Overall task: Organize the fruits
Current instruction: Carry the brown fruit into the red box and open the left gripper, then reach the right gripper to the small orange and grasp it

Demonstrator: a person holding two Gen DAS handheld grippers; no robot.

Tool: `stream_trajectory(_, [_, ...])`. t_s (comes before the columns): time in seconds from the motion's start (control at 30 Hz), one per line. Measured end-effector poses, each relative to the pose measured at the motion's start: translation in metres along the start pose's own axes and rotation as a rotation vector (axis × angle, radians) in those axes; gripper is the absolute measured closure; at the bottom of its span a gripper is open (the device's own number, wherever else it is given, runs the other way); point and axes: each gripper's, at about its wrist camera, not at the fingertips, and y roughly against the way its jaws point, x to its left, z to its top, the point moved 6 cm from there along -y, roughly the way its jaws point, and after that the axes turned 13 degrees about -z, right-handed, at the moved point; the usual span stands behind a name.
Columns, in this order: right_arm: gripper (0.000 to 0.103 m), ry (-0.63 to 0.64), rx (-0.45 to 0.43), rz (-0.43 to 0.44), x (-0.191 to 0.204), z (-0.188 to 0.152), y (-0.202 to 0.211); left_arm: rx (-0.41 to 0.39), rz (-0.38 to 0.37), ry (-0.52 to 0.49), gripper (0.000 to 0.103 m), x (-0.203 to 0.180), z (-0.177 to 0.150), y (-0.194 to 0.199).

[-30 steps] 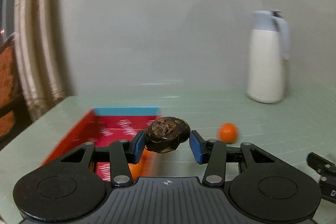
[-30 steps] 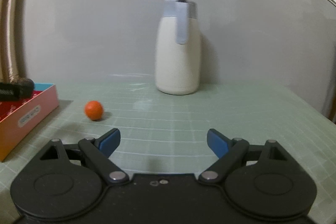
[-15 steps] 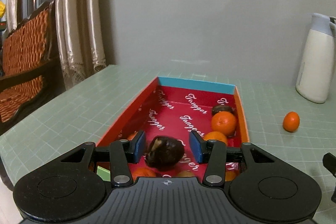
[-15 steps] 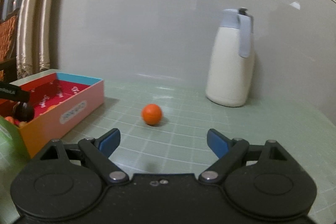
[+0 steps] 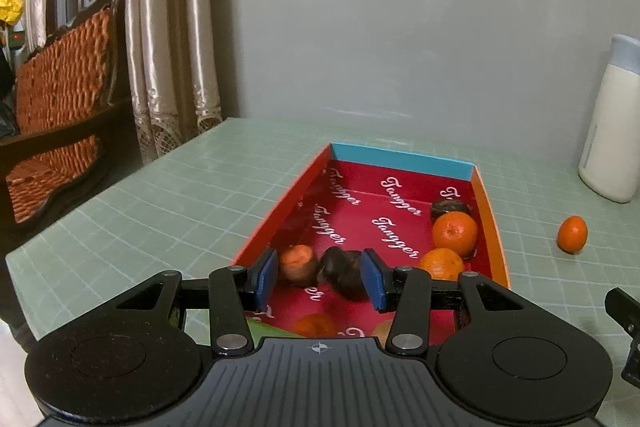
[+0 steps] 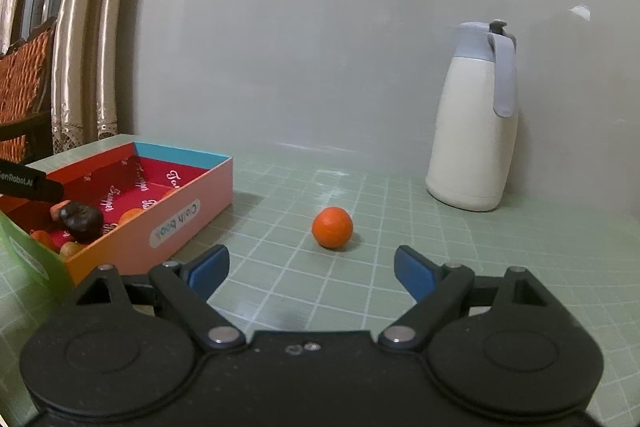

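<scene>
My left gripper (image 5: 320, 279) hovers over the near end of a red-lined box (image 5: 400, 155). Its blue pads stand partly apart. A dark brown fruit (image 5: 344, 273) lies low in the box beyond them, near the right pad and clear of the left one, beside a blurred orange fruit (image 5: 296, 263). The right wrist view shows this dark fruit (image 6: 80, 221) inside the box (image 6: 180, 223), just under the left gripper's fingertip (image 6: 28, 183). My right gripper (image 6: 310, 267) is open and empty, with a loose orange fruit (image 6: 332, 227) on the table a little ahead of it.
Two oranges (image 5: 454, 233) and another dark fruit (image 5: 448, 207) sit along the box's right wall. The loose orange (image 5: 572, 234) lies right of the box. A white jug (image 6: 472, 131) stands at the back right by the wall. Curtains (image 5: 168, 47) and a wicker chair (image 5: 52, 99) border the table's left edge.
Both views swung left, from the jug toward the box. The dark fruit filled the gap between the left pads; now it sits lower and smaller in the box. Pad spacing looks unchanged.
</scene>
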Motion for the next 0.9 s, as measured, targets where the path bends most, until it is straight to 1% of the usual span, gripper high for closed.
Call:
stream_trajectory(0.2, [0.014,-0.014,0.005,0.014,0.004,0.002,0.0,0.012,0.005,0.004,0.056,0.008,-0.001,0.008])
stream_trajectory(0.23, [0.014,-0.017,0.008,0.017,0.005,0.002,-0.001,0.011,0.008,0.005,0.055,0.01,-0.001,0.009])
stream_trajectory(0.27, [0.014,-0.02,0.011,0.02,0.007,0.002,-0.001,0.01,0.013,0.003,0.044,0.012,-0.002,0.011])
stream_trajectory(0.3, [0.014,-0.023,0.014,0.023,0.008,0.002,-0.002,0.006,0.021,0.005,0.037,0.014,-0.002,0.014])
stream_trajectory(0.33, [0.014,-0.025,0.017,0.027,0.01,0.002,-0.002,-0.001,0.031,0.006,0.026,0.016,-0.002,0.016])
stream_trajectory(0.4, [0.014,-0.024,0.019,0.033,0.014,0.002,-0.003,-0.023,0.047,-0.006,0.023,0.019,0.0,0.022])
stream_trajectory(0.43, [0.014,-0.022,0.019,0.036,0.015,0.002,-0.003,-0.027,0.052,-0.016,0.018,0.019,0.0,0.024])
stream_trajectory(0.47, [0.014,-0.021,0.019,0.039,0.017,0.002,-0.003,-0.03,0.057,-0.023,0.008,0.02,0.001,0.026])
stream_trajectory(0.5, [0.014,-0.02,0.019,0.042,0.019,0.002,-0.003,-0.038,0.065,-0.03,0.003,0.021,0.001,0.029])
stream_trajectory(0.53, [0.014,-0.021,0.021,0.046,0.02,0.002,-0.004,-0.049,0.07,-0.036,0.0,0.021,0.002,0.031])
stream_trajectory(0.63, [0.014,-0.031,0.03,0.054,0.023,0.002,-0.006,-0.052,0.077,-0.056,0.0,0.022,0.002,0.035])
stream_trajectory(0.9, [0.014,-0.034,0.042,0.054,0.029,0.001,-0.012,-0.035,0.069,-0.047,0.0,0.026,-0.005,0.032])
